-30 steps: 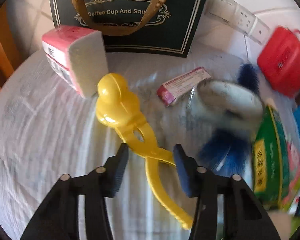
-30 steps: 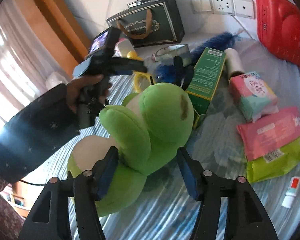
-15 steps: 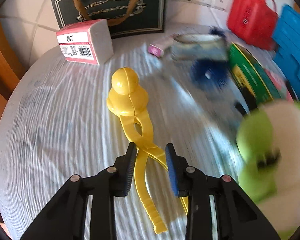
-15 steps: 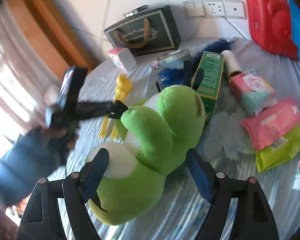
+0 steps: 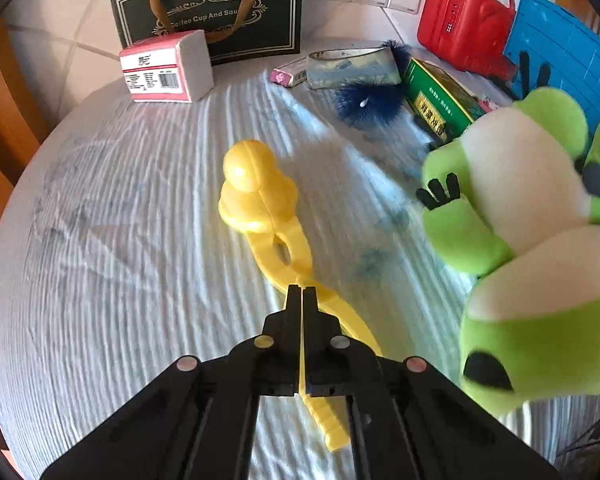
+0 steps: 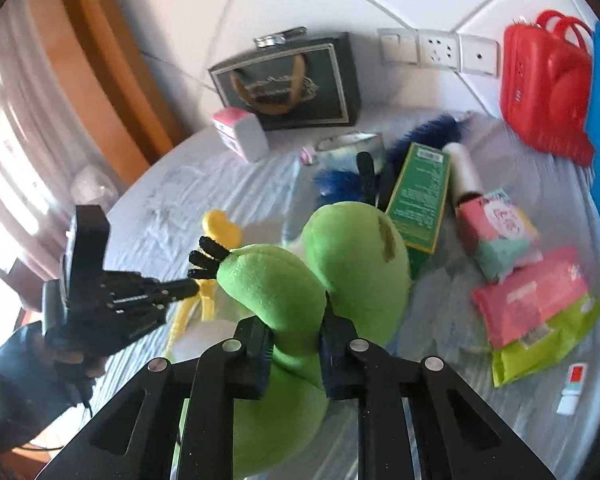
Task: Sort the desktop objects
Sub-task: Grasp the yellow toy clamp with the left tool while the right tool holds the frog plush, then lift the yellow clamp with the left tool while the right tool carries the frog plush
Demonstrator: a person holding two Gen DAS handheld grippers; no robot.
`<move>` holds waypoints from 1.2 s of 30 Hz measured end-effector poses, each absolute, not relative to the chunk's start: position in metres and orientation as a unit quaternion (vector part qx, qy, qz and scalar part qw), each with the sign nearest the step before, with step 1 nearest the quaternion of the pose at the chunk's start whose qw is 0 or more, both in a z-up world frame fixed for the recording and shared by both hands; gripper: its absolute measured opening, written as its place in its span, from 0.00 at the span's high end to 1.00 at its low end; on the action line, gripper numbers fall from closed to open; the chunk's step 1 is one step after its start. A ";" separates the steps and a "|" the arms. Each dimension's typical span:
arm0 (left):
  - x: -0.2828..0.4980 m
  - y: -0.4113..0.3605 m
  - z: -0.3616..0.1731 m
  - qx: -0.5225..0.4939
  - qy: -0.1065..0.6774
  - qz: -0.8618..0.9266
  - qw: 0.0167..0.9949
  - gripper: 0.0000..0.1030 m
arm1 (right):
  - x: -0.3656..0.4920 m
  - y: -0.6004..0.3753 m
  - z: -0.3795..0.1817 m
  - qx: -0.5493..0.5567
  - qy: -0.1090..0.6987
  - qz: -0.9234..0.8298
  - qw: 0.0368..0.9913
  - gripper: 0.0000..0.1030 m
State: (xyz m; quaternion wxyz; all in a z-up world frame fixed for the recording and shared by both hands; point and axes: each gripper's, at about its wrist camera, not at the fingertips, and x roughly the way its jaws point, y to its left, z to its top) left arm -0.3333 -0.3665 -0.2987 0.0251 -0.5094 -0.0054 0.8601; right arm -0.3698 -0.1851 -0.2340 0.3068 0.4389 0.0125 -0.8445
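Both tongs are clamped on toys above a cloth-covered tabletop (image 5: 100, 240) crowded with things to sort. The left tongs (image 5: 301, 296) are pressed together on one thin handle of the yellow snowball maker (image 5: 260, 196), whose round head lies ahead of the tips on the cloth while its other handle runs back beneath them. The right tongs (image 6: 294, 336) squeeze a limb of the green plush frog (image 6: 356, 252), which bulges up ahead of the tips and appears partly raised off the cloth.

To do this step well, the left grip probably needs a level, slow lift, since the slim plastic handle could twist or slip. The frog is soft and likely to sag, so it should clear the green box (image 6: 420, 196) and the blue feather duster (image 6: 428, 132) just behind it before being carried to its group.
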 end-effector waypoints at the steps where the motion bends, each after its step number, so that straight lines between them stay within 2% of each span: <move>1: -0.330 -0.367 -0.300 -0.512 -0.004 0.859 0.024 0.99 | -0.368 -0.185 -0.232 0.440 0.013 -0.843 0.308 0.82; 5: -0.326 -0.377 -0.301 -0.512 -0.029 0.859 0.009 0.99 | -0.366 -0.182 -0.234 0.458 0.018 -0.838 0.294 0.82; 10: -0.341 -0.386 -0.298 -0.504 -0.075 0.861 0.013 0.99 | -0.367 -0.174 -0.244 0.478 0.018 -0.832 0.281 0.77; 16: -0.353 -0.375 -0.303 -0.505 -0.049 0.862 -0.003 0.98 | -0.364 -0.177 -0.243 0.474 0.031 -0.831 0.289 0.76; 18: -0.354 -0.375 -0.302 -0.505 -0.048 0.862 -0.010 0.94 | -0.364 -0.177 -0.243 0.475 0.028 -0.829 0.292 0.75; 19: -0.355 -0.377 -0.302 -0.511 -0.052 0.858 -0.020 0.87 | -0.365 -0.177 -0.243 0.476 0.029 -0.829 0.293 0.75; 21: -0.356 -0.383 -0.300 -0.518 -0.076 0.852 -0.016 0.59 | -0.364 -0.177 -0.242 0.476 0.029 -0.828 0.295 0.75; 22: -0.355 -0.386 -0.298 -0.518 -0.099 0.850 -0.007 0.23 | -0.364 -0.178 -0.242 0.477 0.029 -0.827 0.297 0.75; 23: -0.355 -0.387 -0.296 -0.516 -0.107 0.850 -0.007 0.00 | -0.364 -0.179 -0.241 0.477 0.029 -0.826 0.298 0.75; 27: -0.361 -0.380 -0.300 -0.523 -0.087 0.848 -0.030 0.00 | -0.366 -0.178 -0.242 0.479 0.024 -0.825 0.300 0.75; 30: -0.362 -0.387 -0.310 -0.522 -0.111 0.845 -0.048 0.00 | -0.365 -0.178 -0.241 0.479 0.024 -0.824 0.301 0.75; 33: -0.367 -0.388 -0.324 -0.543 -0.121 0.829 -0.062 0.07 | -0.365 -0.177 -0.242 0.481 0.022 -0.823 0.301 0.75; 35: -0.371 -0.377 -0.325 -0.546 -0.079 0.831 -0.070 0.15 | -0.364 -0.176 -0.242 0.481 0.022 -0.823 0.301 0.75; 36: -0.373 -0.371 -0.326 -0.546 -0.057 0.832 -0.077 0.15 | -0.364 -0.176 -0.242 0.481 0.022 -0.823 0.301 0.75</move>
